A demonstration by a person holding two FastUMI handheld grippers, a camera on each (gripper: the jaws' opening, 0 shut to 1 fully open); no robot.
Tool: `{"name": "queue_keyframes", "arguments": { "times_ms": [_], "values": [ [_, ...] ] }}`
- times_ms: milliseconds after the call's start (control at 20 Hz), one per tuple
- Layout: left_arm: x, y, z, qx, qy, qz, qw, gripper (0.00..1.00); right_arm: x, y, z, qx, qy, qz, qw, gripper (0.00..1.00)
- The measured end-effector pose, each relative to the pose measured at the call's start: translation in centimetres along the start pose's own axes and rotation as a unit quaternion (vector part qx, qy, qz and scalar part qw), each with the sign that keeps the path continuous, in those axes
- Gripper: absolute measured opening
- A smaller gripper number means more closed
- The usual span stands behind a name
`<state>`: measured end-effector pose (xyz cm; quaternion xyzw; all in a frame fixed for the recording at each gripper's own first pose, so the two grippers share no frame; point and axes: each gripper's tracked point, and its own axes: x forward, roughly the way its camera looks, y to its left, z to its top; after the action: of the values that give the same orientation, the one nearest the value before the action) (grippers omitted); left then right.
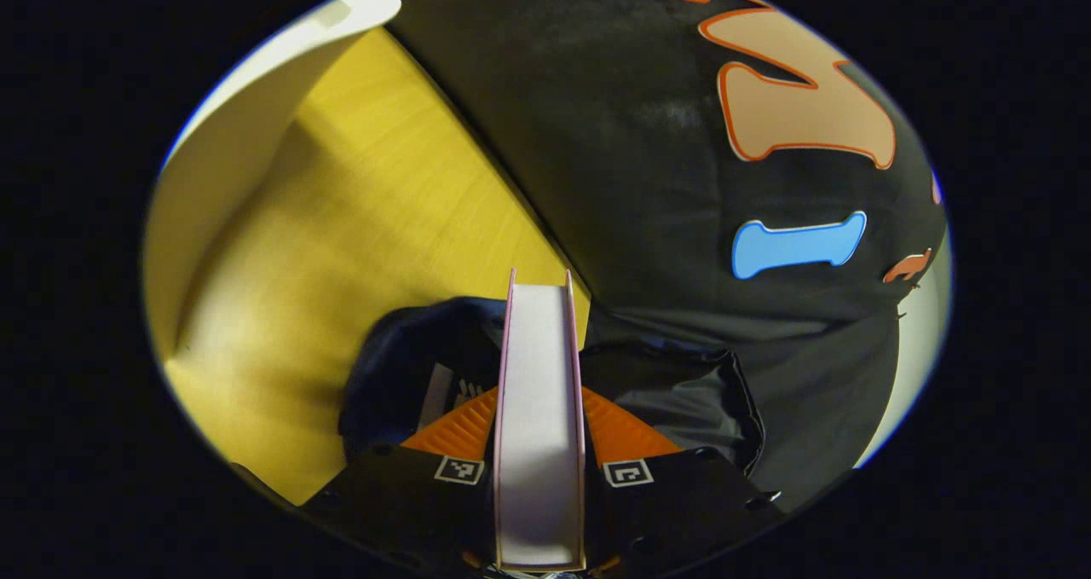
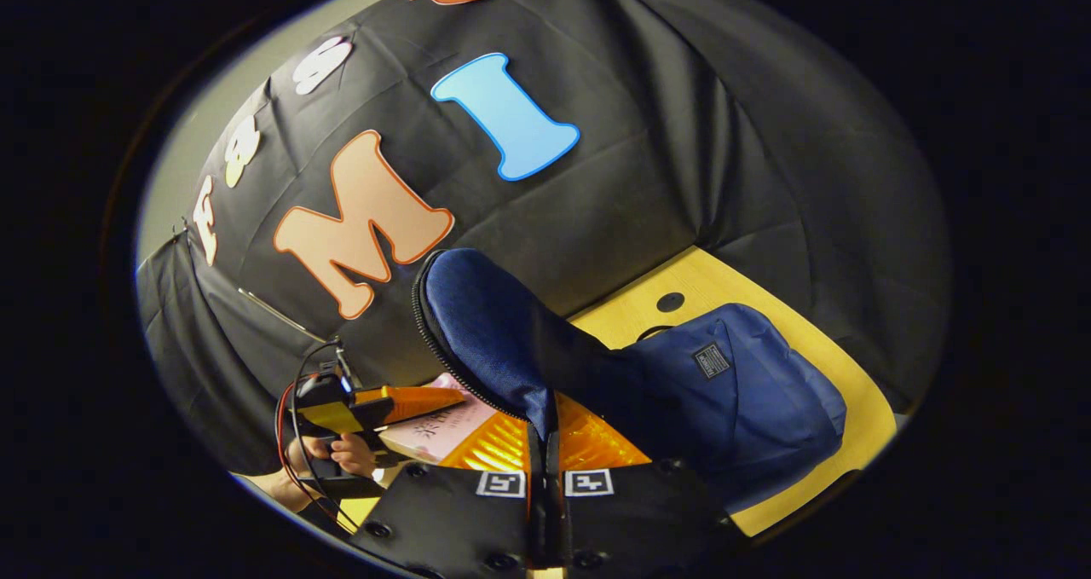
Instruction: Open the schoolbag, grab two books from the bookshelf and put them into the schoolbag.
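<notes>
Pinched between the left gripper [image 1: 539,442] fingers: a pink book [image 1: 539,408], edge-on, above the open schoolbag [image 1: 682,391] on the yellow table [image 1: 358,246]. Clamped in the right gripper [image 2: 545,468], pressed together: the schoolbag's flap [image 2: 503,340], lifted.

Left gripper view stares right down its fingers [image 1: 460,430], super close to the schoolbag [image 1: 409,349]; right gripper view looks past its fingers [image 2: 588,442] across that same schoolbag [image 2: 724,391].
</notes>
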<state>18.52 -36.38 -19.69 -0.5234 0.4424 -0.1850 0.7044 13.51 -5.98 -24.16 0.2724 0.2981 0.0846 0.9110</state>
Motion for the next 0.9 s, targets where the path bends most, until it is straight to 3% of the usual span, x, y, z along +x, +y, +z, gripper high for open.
{"name": "queue_keyframes", "arguments": {
  "times_ms": [400,650,750,800,900],
  "values": [
    [4.7,-1.2,-5.4,-0.022,0.012,-0.009,1.0,0.36,0.0,0.6,0.3,-0.016,-0.002,0.024,1.0,0.03],
    [7.0,-1.1,-8.1,-0.061,0.008,-0.018,0.998,0.36,0.4,1.3,0.1,-0.018,-0.003,0.034,0.999,0.03],
    [8.0,-0.6,-9.3,-0.07,0.019,-0.01,0.997,0.38,0.4,1.4,-0.2,-0.026,0.005,0.035,0.999,0.03],
    [8.4,-0.2,-9.7,-0.066,0.022,-0.001,0.998,0.34,0.6,1.3,-0.4,-0.03,0.008,0.034,0.999,0.03],
    [8.7,-0.3,-10.0,-0.055,0.028,0.005,0.998,0.37,0.7,1.3,-0.5,-0.03,0.011,0.033,0.999,0.03]
  ]
}}
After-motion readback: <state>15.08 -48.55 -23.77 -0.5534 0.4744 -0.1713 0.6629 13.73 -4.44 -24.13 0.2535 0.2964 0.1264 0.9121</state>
